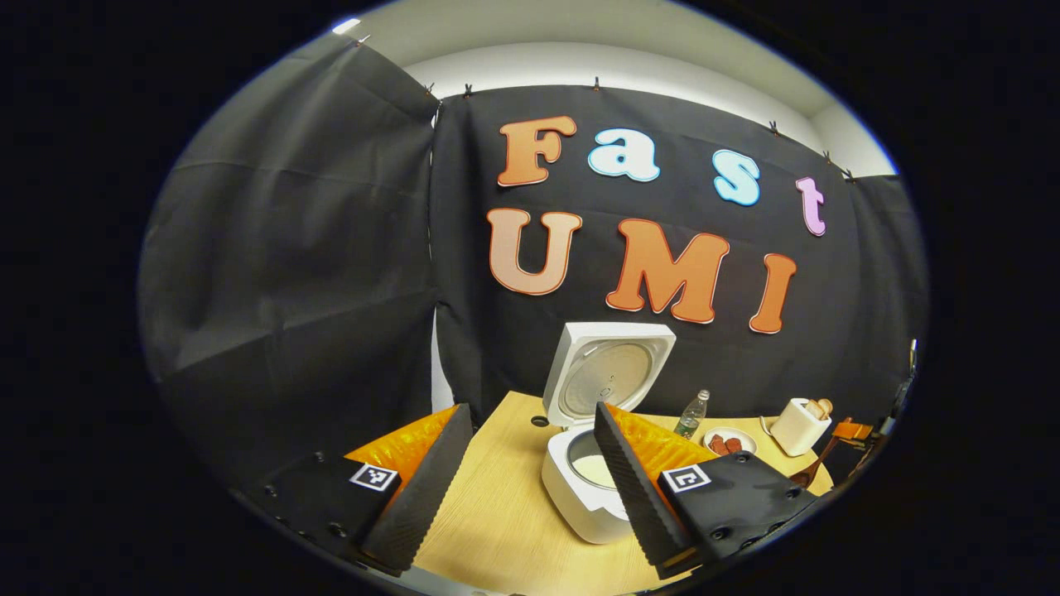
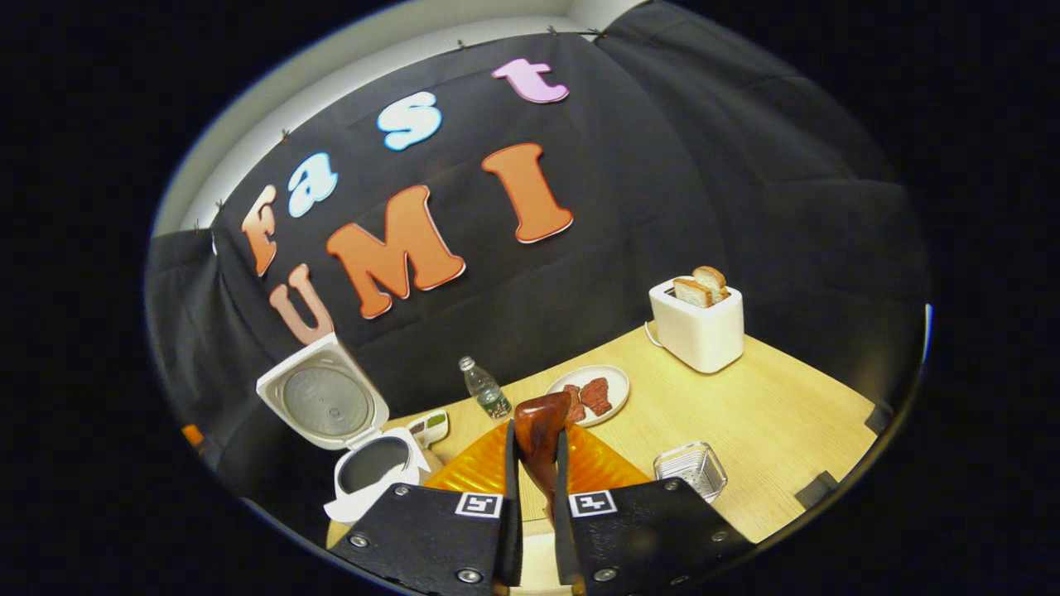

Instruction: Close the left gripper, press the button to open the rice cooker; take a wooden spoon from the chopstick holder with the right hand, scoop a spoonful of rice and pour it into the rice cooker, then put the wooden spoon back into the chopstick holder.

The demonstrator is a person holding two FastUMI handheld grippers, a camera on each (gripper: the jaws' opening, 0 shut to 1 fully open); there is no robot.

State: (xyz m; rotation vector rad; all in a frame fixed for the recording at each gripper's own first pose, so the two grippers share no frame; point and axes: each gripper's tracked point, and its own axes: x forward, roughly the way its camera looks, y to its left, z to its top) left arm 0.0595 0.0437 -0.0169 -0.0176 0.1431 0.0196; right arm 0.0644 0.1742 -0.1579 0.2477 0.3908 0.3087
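The white rice cooker (image 1: pixel 580 497) stands on the wooden table (image 1: pixel 497 513) with its lid (image 1: pixel 609 372) raised; something pale lies in its pot. My left gripper (image 1: pixel 530 497) is open and empty, its right finger in front of the cooker's body. My right gripper (image 2: pixel 537 439) is shut on the brown wooden spoon (image 2: pixel 540 418), whose bowl sticks up past the fingertips above the table. In the right gripper view the open rice cooker (image 2: pixel 373 472) is low on the left. In the left gripper view the spoon (image 1: pixel 810 473) appears at the far right edge.
Behind the cooker stand a water bottle (image 2: pixel 487 389), a plate of meat slices (image 2: pixel 590 393) and a white toaster (image 2: pixel 697 327) with bread. A small wire basket (image 2: pixel 691 468) sits near my right gripper. A small white dish (image 2: pixel 431 426) lies beside the cooker.
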